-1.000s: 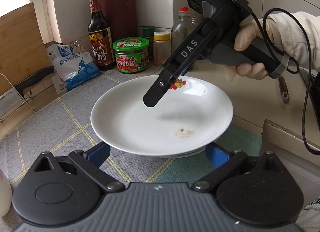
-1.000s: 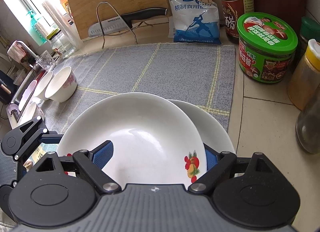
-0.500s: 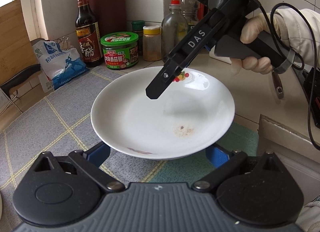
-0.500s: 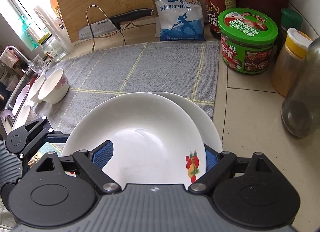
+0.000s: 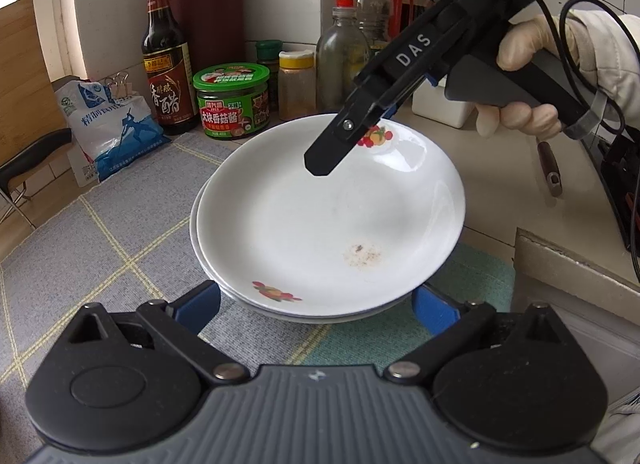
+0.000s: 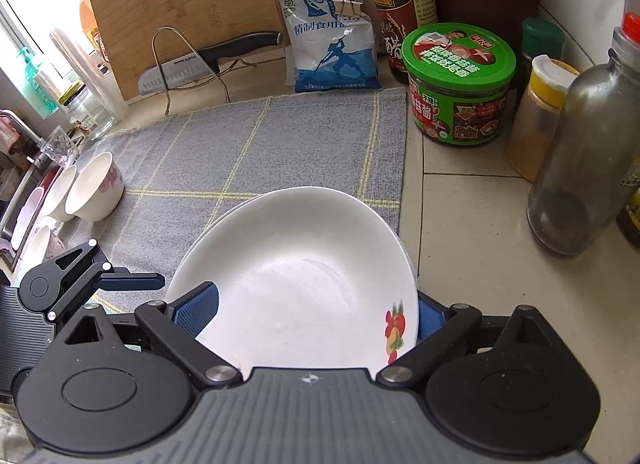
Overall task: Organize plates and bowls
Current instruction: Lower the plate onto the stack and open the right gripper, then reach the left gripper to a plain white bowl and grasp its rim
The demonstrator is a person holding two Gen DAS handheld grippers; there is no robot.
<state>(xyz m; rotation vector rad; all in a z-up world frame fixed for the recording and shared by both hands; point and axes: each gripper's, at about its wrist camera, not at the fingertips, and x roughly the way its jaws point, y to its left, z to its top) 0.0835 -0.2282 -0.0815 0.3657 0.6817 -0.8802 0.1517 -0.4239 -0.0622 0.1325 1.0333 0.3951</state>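
Note:
A white plate with a fruit print sits almost squarely on a second white plate on the grey mat; its rim peeks out at the left. My right gripper hovers over the top plate's far rim, jaws wide apart around that rim in the right wrist view. My left gripper is open, its blue pads on either side of the stack's near edge. The top plate fills the right wrist view. Several white bowls stand at the mat's left end.
A green-lidded jar, vinegar bottle, spice jar, glass bottle and salt bag line the back wall. A cutting board and knife on a rack stand behind the mat. The counter edge drops at the right.
The top plate has moved back and down onto the lower plate, now nearly aligned. My left gripper has drawn back from the rim. The right gripper followed the plate toward the jars.

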